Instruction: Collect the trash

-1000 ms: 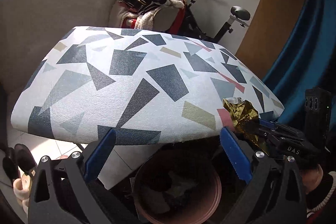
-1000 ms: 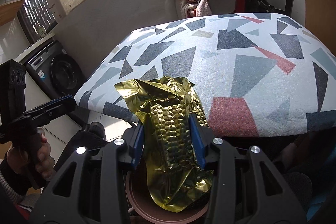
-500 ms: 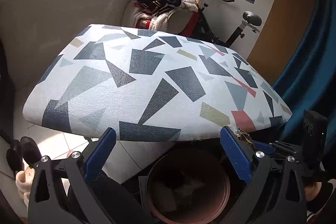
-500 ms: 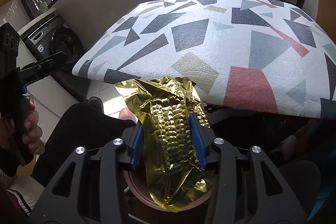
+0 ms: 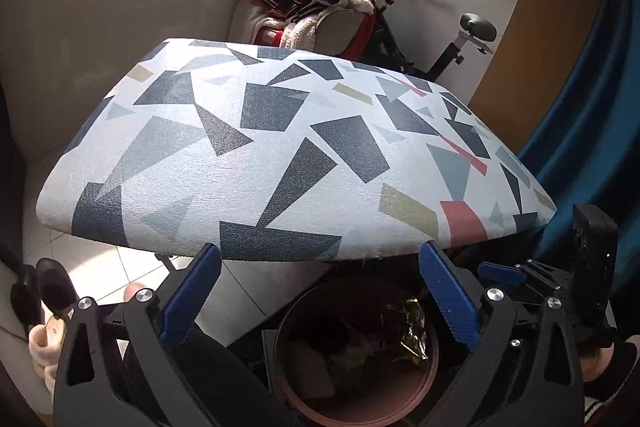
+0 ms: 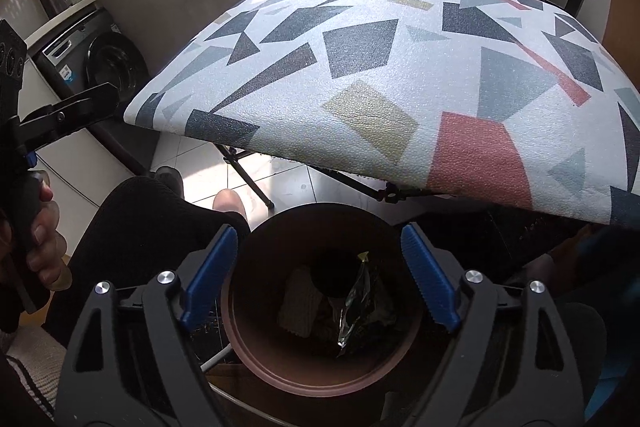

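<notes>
A round brown trash bin point(image 6: 256, 363) stands on the floor below the table's near edge. A crumpled gold foil wrapper point(image 6: 360, 307) lies inside it among other trash. My right gripper point(image 6: 316, 275) is open and empty, right above the bin's mouth. In the left wrist view the same bin point(image 5: 424, 387) shows low in the middle, with the gold wrapper point(image 5: 404, 331) inside. My left gripper point(image 5: 320, 291) is open and empty above the bin. The right gripper's body point(image 5: 532, 275) shows at the right there.
A table with a white cover of grey, gold and red shapes point(image 5: 280, 155) fills the middle of both views. A chair piled with clothes point(image 5: 312, 7) and an exercise bike point(image 5: 452, 39) stand behind it. A washing machine point(image 6: 100, 67) is at the left. A blue curtain point(image 5: 592, 107) hangs right.
My right gripper opened and let go of the gold wrapper, which dropped into the bin. Both grippers came back from the table edge and lower over the bin.
</notes>
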Demonstrator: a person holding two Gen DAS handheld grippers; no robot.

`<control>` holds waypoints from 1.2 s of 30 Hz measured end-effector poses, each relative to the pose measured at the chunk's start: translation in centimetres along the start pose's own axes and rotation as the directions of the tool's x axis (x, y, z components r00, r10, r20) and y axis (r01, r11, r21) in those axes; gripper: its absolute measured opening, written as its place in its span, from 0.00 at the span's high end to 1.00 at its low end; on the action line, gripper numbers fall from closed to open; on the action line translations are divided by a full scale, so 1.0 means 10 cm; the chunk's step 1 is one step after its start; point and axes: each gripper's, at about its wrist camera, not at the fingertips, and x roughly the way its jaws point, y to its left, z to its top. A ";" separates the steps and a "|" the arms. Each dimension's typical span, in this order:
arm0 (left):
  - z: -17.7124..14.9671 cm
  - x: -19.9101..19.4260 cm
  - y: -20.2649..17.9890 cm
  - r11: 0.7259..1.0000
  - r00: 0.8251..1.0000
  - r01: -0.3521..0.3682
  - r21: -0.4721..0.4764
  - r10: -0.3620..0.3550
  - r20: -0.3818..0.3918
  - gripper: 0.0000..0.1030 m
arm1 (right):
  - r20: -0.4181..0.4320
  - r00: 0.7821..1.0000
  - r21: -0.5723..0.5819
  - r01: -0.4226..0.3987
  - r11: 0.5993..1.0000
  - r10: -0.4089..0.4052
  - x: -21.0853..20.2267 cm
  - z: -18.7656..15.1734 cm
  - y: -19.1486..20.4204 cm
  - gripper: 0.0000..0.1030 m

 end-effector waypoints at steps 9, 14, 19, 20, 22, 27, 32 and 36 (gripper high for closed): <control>0.12 -0.03 -0.14 0.998 1.000 -0.019 0.053 0.019 0.016 0.06 | 0.043 0.994 0.014 0.100 0.995 -0.100 -0.10 0.12 -0.11 0.08; 0.33 -0.14 -0.31 0.991 0.996 -0.056 0.120 0.047 0.073 0.06 | 0.113 0.984 0.022 0.134 0.991 -0.136 -0.34 0.36 -0.18 0.06; 0.60 -0.36 -0.44 0.984 0.984 -0.095 0.151 0.070 0.163 0.06 | 0.202 0.962 0.028 0.181 0.983 -0.183 -0.68 0.67 -0.24 0.06; 0.65 -0.40 -0.46 0.983 0.981 -0.098 0.153 0.070 0.179 0.06 | 0.222 0.956 0.029 0.189 0.981 -0.191 -0.76 0.74 -0.25 0.06; 0.76 -0.50 -0.50 0.982 0.976 -0.099 0.159 0.065 0.207 0.06 | 0.260 0.943 0.031 0.206 0.978 -0.207 -0.90 0.85 -0.26 0.06; 0.95 -0.71 -0.55 0.982 0.962 -0.096 0.161 0.050 0.267 0.06 | 0.339 0.913 0.035 0.230 0.973 -0.228 -1.22 1.04 -0.27 0.06; 1.06 -0.83 -0.57 0.986 0.955 -0.082 0.146 0.035 0.293 0.06 | 0.383 0.892 0.025 0.251 0.968 -0.242 -1.42 1.12 -0.25 0.06; 1.10 -0.85 -0.58 0.988 0.956 -0.086 0.131 0.045 0.289 0.06 | 0.402 0.880 0.023 0.267 0.963 -0.253 -1.50 1.13 -0.25 0.06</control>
